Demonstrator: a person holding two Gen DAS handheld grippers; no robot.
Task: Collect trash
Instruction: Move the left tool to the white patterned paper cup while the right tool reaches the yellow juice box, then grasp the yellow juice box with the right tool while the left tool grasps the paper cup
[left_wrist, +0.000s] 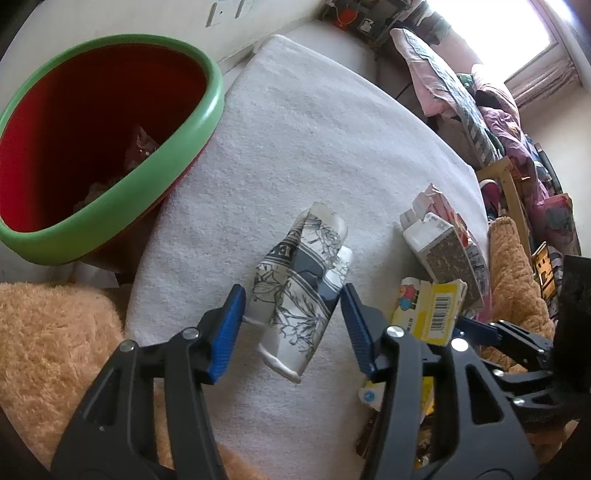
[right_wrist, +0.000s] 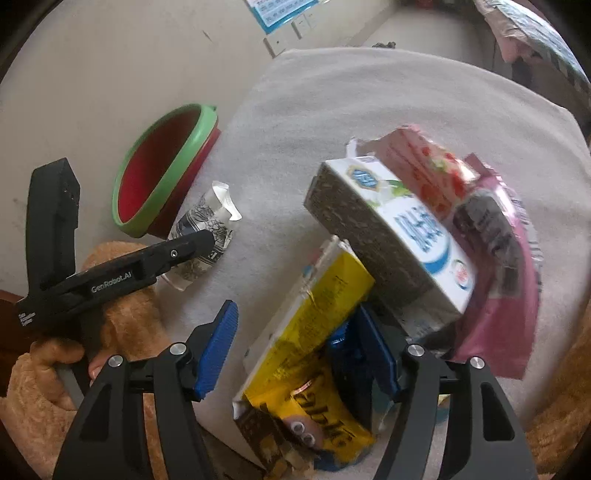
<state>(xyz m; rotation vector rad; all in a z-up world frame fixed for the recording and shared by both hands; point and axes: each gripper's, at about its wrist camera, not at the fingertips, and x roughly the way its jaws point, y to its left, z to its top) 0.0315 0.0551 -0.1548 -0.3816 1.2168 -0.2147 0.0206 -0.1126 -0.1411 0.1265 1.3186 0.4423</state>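
Trash lies scattered on the white towel (left_wrist: 295, 122) — a crushed paper cup (left_wrist: 299, 288) near the middle, cartons (left_wrist: 439, 240) heaped to the right. The left gripper (left_wrist: 291, 325) brackets the cup, pads touching its sides, evidently to carry it to the red bin (left_wrist: 110, 184) at far left. The right gripper (right_wrist: 299, 350) straddles the yellow carton (right_wrist: 314, 321), half open — left pad clear of it.

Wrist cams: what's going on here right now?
A person is collecting trash off a white towel with two handheld grippers. The left gripper straddles a crushed floral paper cup, apparently touching it on both sides. The right gripper is around a yellow carton in the pile, with a gap at one pad. The red bin with green rim waits alongside.
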